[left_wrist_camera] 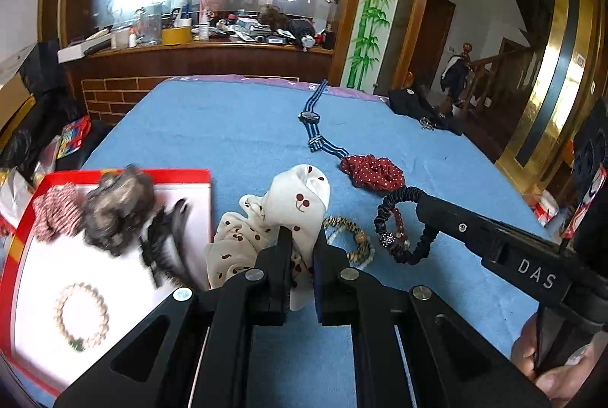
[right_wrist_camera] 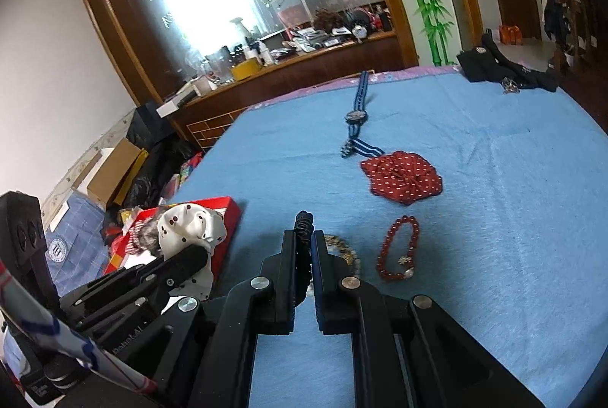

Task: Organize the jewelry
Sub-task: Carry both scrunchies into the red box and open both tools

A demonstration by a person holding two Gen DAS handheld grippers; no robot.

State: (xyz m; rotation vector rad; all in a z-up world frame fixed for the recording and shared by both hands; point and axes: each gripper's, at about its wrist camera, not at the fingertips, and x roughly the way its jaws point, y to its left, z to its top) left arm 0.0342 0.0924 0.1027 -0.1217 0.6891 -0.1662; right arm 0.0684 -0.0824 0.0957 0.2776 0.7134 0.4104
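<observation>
My left gripper (left_wrist_camera: 303, 237) is shut on a white cherry-print scrunchie (left_wrist_camera: 281, 214), held just right of the red-rimmed tray (left_wrist_camera: 114, 174). The tray holds a striped scrunchie (left_wrist_camera: 55, 214), a grey furry tie (left_wrist_camera: 117, 210), a black claw clip (left_wrist_camera: 167, 244) and a cream bead bracelet (left_wrist_camera: 81, 317). My right gripper (right_wrist_camera: 304, 237) is shut on a black ruffled hair band (right_wrist_camera: 304, 222), also in the left wrist view (left_wrist_camera: 402, 218). A red bead bracelet (right_wrist_camera: 399, 248), a leopard-pattern bracelet (left_wrist_camera: 351, 237), a red dotted scrunchie (right_wrist_camera: 402, 176) and a blue striped watch (right_wrist_camera: 355, 115) lie on the blue cloth.
The blue cloth (right_wrist_camera: 494, 218) covers the table. A black garment with keys (right_wrist_camera: 505, 70) lies at the far right corner. A cluttered wooden counter (left_wrist_camera: 209, 47) stands behind the table. Boxes and bags (right_wrist_camera: 125, 165) sit on the floor at left.
</observation>
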